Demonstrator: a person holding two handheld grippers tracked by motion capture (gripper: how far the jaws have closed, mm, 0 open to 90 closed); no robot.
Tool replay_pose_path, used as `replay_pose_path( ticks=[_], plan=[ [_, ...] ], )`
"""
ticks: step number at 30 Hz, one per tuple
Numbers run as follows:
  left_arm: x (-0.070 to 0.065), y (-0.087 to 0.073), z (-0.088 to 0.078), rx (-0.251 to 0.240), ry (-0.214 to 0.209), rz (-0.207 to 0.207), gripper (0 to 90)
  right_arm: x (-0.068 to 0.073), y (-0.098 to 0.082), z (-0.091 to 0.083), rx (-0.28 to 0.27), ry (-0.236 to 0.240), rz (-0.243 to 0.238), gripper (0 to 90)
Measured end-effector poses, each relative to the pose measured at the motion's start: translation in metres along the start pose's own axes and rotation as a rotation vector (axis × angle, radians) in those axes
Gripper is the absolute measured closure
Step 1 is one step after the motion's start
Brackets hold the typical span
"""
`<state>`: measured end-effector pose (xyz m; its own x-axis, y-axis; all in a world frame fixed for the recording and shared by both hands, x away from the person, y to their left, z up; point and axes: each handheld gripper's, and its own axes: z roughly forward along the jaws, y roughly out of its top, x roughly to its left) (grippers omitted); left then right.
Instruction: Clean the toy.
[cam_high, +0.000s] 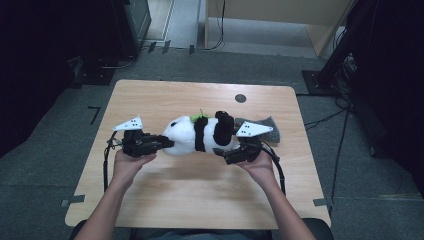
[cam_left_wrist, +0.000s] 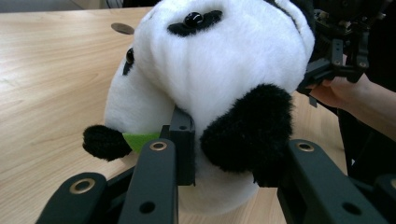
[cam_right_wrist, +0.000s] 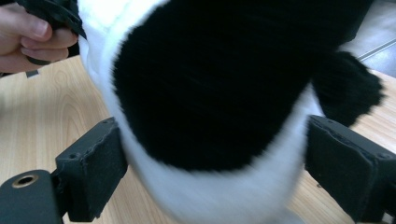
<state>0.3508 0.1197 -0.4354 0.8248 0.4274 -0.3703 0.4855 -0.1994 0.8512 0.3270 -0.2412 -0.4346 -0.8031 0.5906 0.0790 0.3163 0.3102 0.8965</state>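
A black-and-white panda plush (cam_high: 200, 134) lies on its side in the middle of the wooden table (cam_high: 200, 200), head to the left. My left gripper (cam_high: 165, 143) is shut on the head end. In the left gripper view its jaws (cam_left_wrist: 238, 144) pinch the white fur and a black ear of the plush (cam_left_wrist: 224, 60), next to a green tag (cam_left_wrist: 140, 139). My right gripper (cam_high: 225, 152) is at the plush's rear end. In the right gripper view its jaws (cam_right_wrist: 215, 172) stand wide on either side of the black-and-white body (cam_right_wrist: 210, 93), pads beside the fur, slightly blurred.
A grey cloth-like piece (cam_high: 272, 129) lies on the table behind the right gripper. A dark round hole (cam_high: 240, 98) sits near the table's far edge. Dark stands and cables surround the table on the floor.
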Motion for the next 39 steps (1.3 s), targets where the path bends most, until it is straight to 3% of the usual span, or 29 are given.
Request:
replay_pose_path(
  ticks=[2, 5, 7, 9, 11, 13, 15, 18, 20, 25, 26, 27, 28, 29, 31, 33, 36, 39],
  plan=[
    [-0.001, 0.0, 0.003, 0.001, 0.007, -0.003, 67.1, 0.003, -0.001, 0.005, 0.019, -0.034, -0.013, 13.3],
    [-0.003, 0.0, 0.004, -0.009, 0.043, 0.006, 63.3, 0.003, -0.002, 0.007, 0.046, -0.064, -0.01, 33.1],
    [-0.008, -0.001, 0.005, -0.028, 0.087, 0.048, 56.5, 0.0, -0.001, 0.006, 0.053, -0.051, 0.046, 43.6],
    [-0.008, -0.002, 0.007, -0.029, 0.115, 0.073, 46.2, -0.004, 0.001, 0.003, 0.048, -0.043, 0.085, 47.3],
    [-0.006, -0.003, 0.008, -0.042, 0.111, 0.076, 35.1, -0.007, 0.004, 0.0, 0.055, -0.035, 0.12, 48.7],
    [-0.008, -0.006, 0.009, -0.062, 0.152, 0.119, 25.0, -0.01, 0.007, -0.005, 0.058, -0.039, 0.142, 49.8],
    [-0.009, -0.01, 0.009, -0.068, 0.183, 0.148, 23.8, -0.015, 0.01, -0.011, 0.054, -0.06, 0.176, 50.0],
    [-0.006, -0.013, 0.011, -0.051, 0.155, 0.126, 19.5, -0.025, 0.011, -0.023, 0.025, -0.071, 0.249, 49.9],
    [-0.007, -0.015, 0.014, -0.03, 0.164, 0.148, 18.0, -0.029, 0.013, -0.031, 0.018, -0.057, 0.284, 49.6],
    [-0.014, -0.018, 0.027, -0.016, 0.124, 0.167, 17.5, -0.019, 0.021, -0.032, 0.034, -0.003, 0.294, 47.0],
    [-0.017, -0.018, 0.029, -0.012, 0.138, 0.178, 16.4, -0.016, 0.021, -0.029, 0.039, 0.023, 0.304, 46.1],
    [-0.02, -0.017, 0.032, 0.0, 0.184, 0.19, 13.5, -0.013, 0.022, -0.027, 0.046, 0.035, 0.307, 45.1],
    [-0.022, -0.018, 0.032, 0.004, 0.221, 0.194, 14.9, -0.01, 0.023, -0.024, 0.055, 0.039, 0.313, 44.4],
    [-0.021, -0.019, 0.03, -0.007, 0.227, 0.185, 20.6, -0.007, 0.023, -0.021, 0.069, 0.05, 0.318, 43.6],
    [-0.017, -0.018, 0.028, -0.015, 0.214, 0.13, 33.0, -0.003, 0.023, -0.018, 0.076, 0.045, 0.318, 42.5],
    [-0.017, -0.016, 0.026, -0.002, 0.213, 0.113, 43.8, -0.002, 0.024, -0.015, 0.08, 0.045, 0.322, 40.2],
    [-0.018, -0.011, 0.023, 0.004, 0.18, 0.095, 60.8, -0.004, 0.023, -0.015, 0.073, 0.033, 0.305, 31.2],
    [-0.012, -0.007, 0.018, -0.01, 0.134, 0.035, 64.9, -0.008, 0.021, -0.018, 0.014, 0.038, 0.28, 25.1]
  ],
)
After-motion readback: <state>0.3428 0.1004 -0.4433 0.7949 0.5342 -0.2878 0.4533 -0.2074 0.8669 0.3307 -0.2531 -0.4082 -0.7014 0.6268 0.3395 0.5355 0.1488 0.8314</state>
